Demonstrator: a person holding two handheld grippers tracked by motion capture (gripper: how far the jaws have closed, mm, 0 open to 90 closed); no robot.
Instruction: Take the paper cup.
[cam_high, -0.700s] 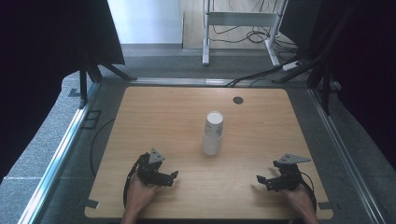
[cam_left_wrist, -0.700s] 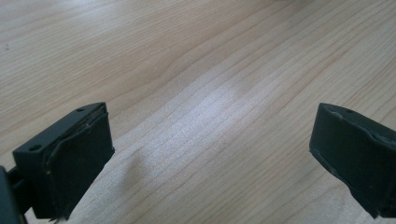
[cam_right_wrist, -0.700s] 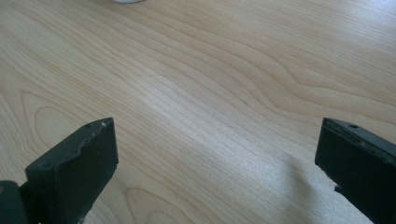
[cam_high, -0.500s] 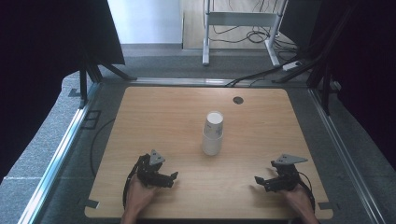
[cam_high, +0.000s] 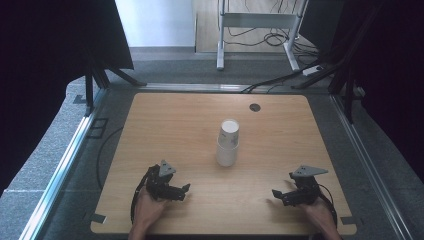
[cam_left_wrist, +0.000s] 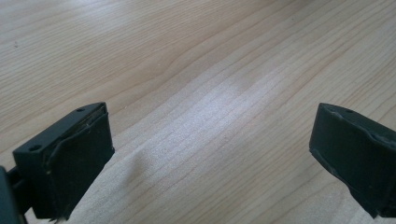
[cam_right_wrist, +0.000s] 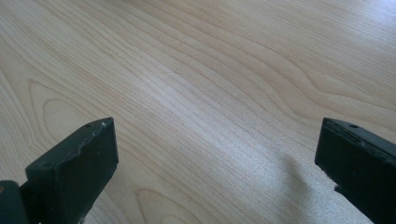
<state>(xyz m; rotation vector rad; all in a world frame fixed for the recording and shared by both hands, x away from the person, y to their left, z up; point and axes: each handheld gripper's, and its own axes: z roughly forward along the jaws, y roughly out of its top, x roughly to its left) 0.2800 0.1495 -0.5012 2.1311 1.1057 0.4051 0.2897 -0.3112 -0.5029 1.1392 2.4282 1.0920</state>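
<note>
A stack of white paper cups (cam_high: 227, 142) stands upright near the middle of the wooden table (cam_high: 165, 125). My left gripper (cam_high: 182, 192) rests low at the table's front left, pointing right, open with nothing between its jaws. My right gripper (cam_high: 276, 195) sits at the front right, pointing left, also open and empty. In the left gripper view the left gripper (cam_left_wrist: 212, 158) shows two black pads wide apart over bare wood. In the right gripper view the right gripper (cam_right_wrist: 217, 165) shows the same wide gap over bare wood.
A small dark round grommet (cam_high: 255, 107) sits in the table's far right part. Grey carpet surrounds the table, with metal rails (cam_high: 62, 170) on both sides. A white desk frame (cam_high: 260, 22) and cables stand beyond the far edge.
Both grippers have shifted slightly toward the front edge of the table. The cup stack has not moved.
</note>
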